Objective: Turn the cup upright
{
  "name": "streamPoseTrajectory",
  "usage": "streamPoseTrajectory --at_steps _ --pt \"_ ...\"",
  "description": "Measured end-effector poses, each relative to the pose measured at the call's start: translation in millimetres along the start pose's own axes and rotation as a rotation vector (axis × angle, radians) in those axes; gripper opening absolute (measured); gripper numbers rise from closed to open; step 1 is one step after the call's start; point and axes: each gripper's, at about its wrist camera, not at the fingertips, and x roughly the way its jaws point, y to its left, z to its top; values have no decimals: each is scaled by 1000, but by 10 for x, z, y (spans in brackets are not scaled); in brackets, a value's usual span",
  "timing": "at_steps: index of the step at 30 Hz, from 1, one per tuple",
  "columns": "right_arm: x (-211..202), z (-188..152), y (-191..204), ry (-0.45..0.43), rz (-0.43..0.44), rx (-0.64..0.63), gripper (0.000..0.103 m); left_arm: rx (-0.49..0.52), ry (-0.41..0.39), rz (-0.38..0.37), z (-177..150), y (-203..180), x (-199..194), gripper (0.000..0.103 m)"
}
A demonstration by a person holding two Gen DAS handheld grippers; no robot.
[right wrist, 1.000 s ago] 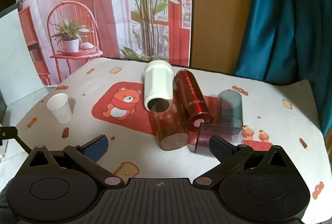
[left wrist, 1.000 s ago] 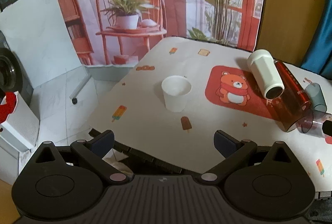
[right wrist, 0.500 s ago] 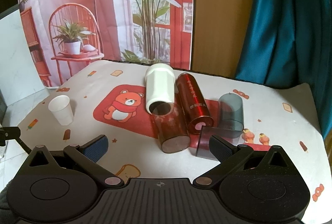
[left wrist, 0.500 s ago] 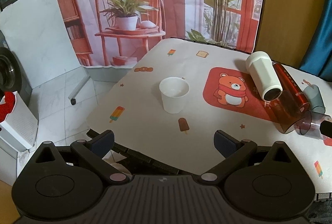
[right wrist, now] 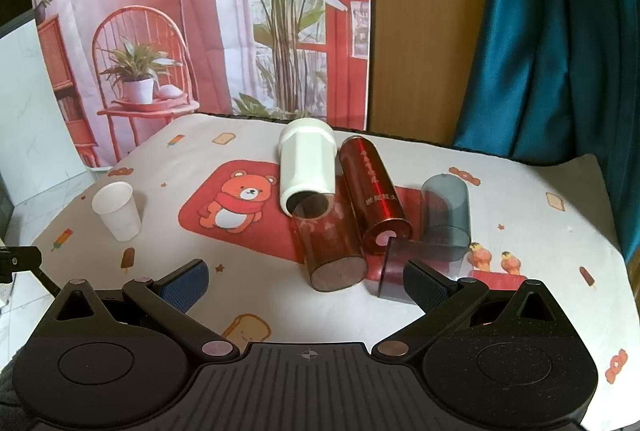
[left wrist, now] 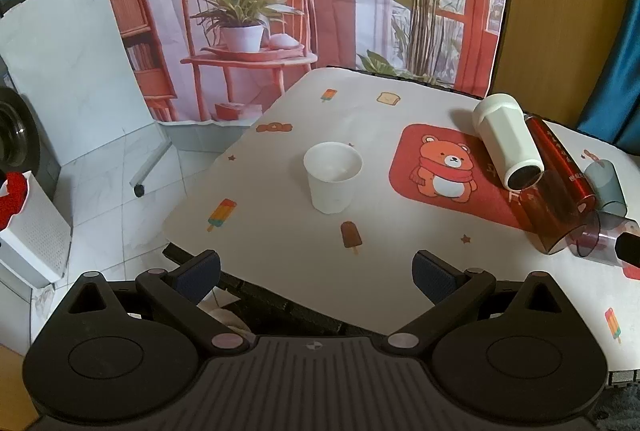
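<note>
A white paper cup (left wrist: 333,177) stands upright, mouth up, on the table; it also shows at the left in the right wrist view (right wrist: 117,210). Several cups lie in a cluster: a white cup (right wrist: 307,167) on its side, a clear red cup (right wrist: 330,245) on its side, a metallic red cup (right wrist: 374,193) on its side, a dark tinted cup (right wrist: 398,269) on its side. A grey cup (right wrist: 445,215) stands mouth down. My left gripper (left wrist: 316,273) is open and empty, short of the paper cup. My right gripper (right wrist: 306,281) is open and empty, just before the clear red cup.
A red bear mat (right wrist: 236,207) lies under part of the cluster. The table's left edge (left wrist: 192,191) drops to a tiled floor. A printed backdrop (right wrist: 200,31) and a teal curtain (right wrist: 560,51) stand behind the table.
Both views have shifted slightly: the grippers have drawn back and up a little from the table. The cups have not moved. Both grippers stay open.
</note>
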Motion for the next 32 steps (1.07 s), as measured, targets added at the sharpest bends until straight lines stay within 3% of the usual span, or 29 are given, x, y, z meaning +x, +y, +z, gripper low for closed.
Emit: streamPoseTrajectory --at_steps 32 --pt "35 -40 -19 4 2 12 103 -1 8 10 -28 -24 28 103"
